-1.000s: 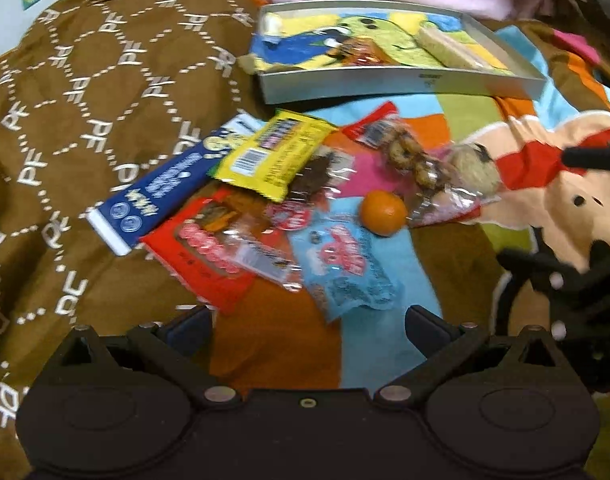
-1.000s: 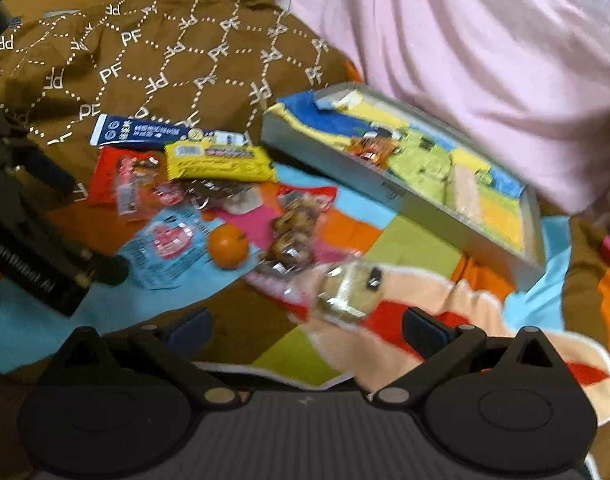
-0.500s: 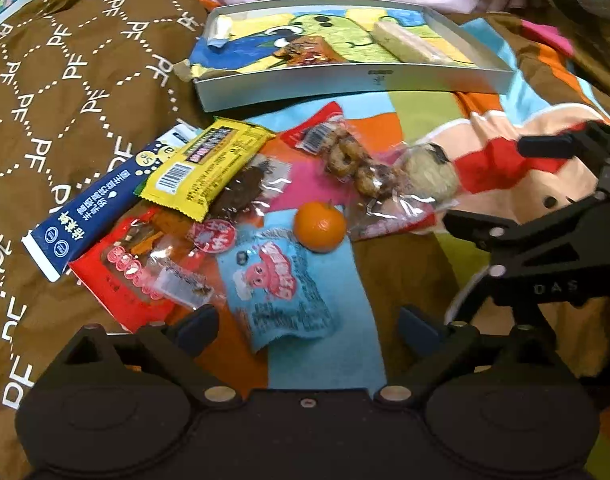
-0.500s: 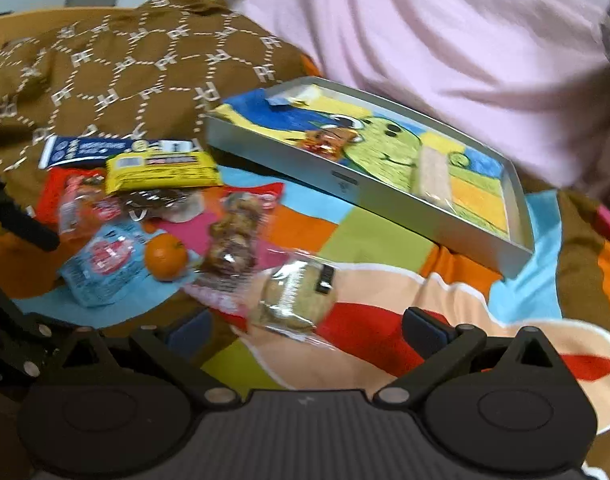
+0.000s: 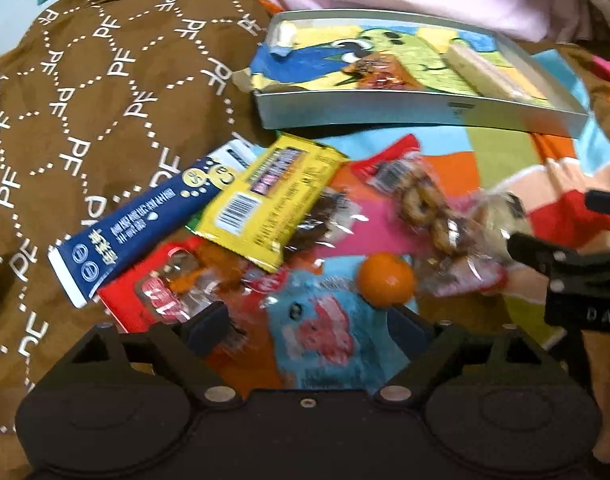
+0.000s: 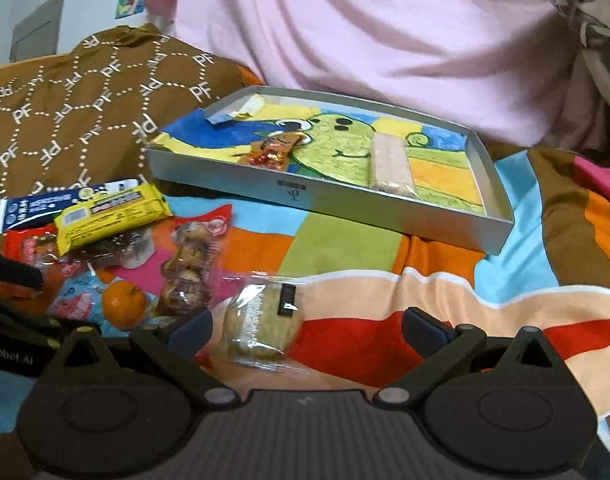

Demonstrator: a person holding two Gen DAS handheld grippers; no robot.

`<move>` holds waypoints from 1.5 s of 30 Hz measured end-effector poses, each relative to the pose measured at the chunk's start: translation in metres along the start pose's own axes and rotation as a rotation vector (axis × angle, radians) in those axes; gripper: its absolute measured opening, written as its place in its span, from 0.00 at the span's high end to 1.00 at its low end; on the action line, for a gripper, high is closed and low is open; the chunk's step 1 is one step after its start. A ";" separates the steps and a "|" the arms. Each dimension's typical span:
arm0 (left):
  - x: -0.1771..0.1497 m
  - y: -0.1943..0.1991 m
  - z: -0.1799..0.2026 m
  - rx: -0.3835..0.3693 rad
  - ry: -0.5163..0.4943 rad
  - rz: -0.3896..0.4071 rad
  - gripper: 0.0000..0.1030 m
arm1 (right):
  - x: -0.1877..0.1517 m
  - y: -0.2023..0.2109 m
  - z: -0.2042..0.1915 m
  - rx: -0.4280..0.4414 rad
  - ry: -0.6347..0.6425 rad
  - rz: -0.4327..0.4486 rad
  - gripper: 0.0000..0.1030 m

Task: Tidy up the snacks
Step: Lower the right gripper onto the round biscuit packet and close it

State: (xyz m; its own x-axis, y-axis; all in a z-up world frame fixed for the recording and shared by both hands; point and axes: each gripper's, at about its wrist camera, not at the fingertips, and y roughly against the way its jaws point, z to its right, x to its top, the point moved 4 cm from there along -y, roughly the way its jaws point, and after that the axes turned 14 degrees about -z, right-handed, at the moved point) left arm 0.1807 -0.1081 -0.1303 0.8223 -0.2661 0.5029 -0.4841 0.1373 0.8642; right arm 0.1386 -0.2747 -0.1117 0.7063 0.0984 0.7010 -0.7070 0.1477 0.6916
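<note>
A pile of snacks lies on a colourful blanket. My left gripper (image 5: 309, 326) is open, its fingers either side of a light blue packet (image 5: 325, 332), close above it. An orange (image 5: 386, 279) sits by the right finger. A yellow packet (image 5: 273, 200), a blue box (image 5: 145, 224), a red packet (image 5: 145, 300) and a ring-biscuit bag (image 5: 425, 208) lie around. My right gripper (image 6: 307, 328) is open just above a wrapped round cookie (image 6: 261, 326). The grey tray (image 6: 345, 208) behind holds a pale bar (image 6: 391, 166) and a small orange snack (image 6: 273, 150).
A brown patterned quilt (image 5: 85, 100) rises on the left. A pink cloth (image 6: 385, 32) hangs behind the tray. The right gripper's body shows at the right edge of the left wrist view (image 5: 577, 280). Bare blanket (image 6: 505, 300) lies right of the cookie.
My left gripper has moved forward and down over the blue packet. My right gripper has come closer to the wrapped cookie. Both stay open.
</note>
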 end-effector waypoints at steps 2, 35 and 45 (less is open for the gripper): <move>0.004 -0.003 0.000 0.014 0.003 -0.008 0.15 | 0.001 -0.007 -0.001 0.001 -0.008 -0.015 0.02; -0.015 -0.010 0.015 0.073 -0.114 0.074 0.18 | 0.011 -0.034 -0.015 0.001 -0.013 -0.078 0.28; -0.024 -0.002 0.018 -0.008 -0.114 0.062 0.38 | 0.007 -0.029 -0.024 0.019 0.026 -0.147 0.48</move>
State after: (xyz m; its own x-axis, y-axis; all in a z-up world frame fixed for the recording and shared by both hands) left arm 0.1569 -0.1193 -0.1441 0.7512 -0.3636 0.5510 -0.5303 0.1646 0.8317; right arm 0.1647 -0.2543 -0.1310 0.8029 0.1025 0.5873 -0.5962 0.1436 0.7899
